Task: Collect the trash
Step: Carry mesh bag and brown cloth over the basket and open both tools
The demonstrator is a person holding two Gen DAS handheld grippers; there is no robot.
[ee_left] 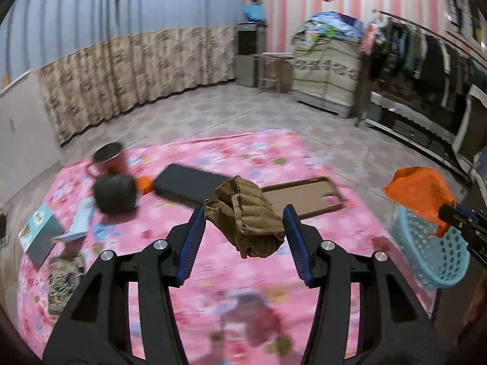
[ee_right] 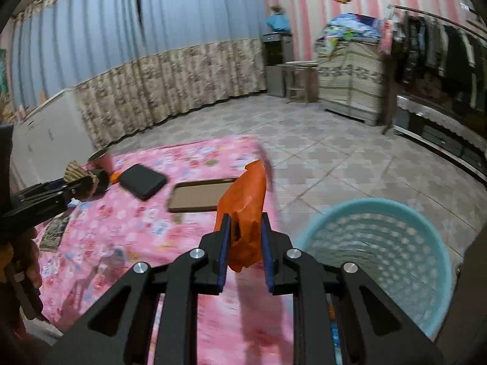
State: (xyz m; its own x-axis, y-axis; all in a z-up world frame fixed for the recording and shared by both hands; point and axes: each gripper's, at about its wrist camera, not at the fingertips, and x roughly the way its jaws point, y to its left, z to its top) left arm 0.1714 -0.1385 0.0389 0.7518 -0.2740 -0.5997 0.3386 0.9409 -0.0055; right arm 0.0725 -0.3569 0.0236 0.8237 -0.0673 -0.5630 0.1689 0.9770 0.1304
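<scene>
Above the pink floral blanket (ee_left: 249,158), both tools carry trash toward the blue perforated basket (ee_right: 392,243) at the blanket's right edge. The left tool (ee_left: 243,237) stands half wide, clamped on a crumpled piece of brown corrugated cardboard (ee_left: 246,222); the right tool (ee_right: 245,243) is pinched narrow on an orange plastic wrapper (ee_right: 246,210), just beside the basket's rim. This looks like the carry-and-drop step. Next, each tool needs to pass over the basket's mouth before letting go, the right one first.
</scene>
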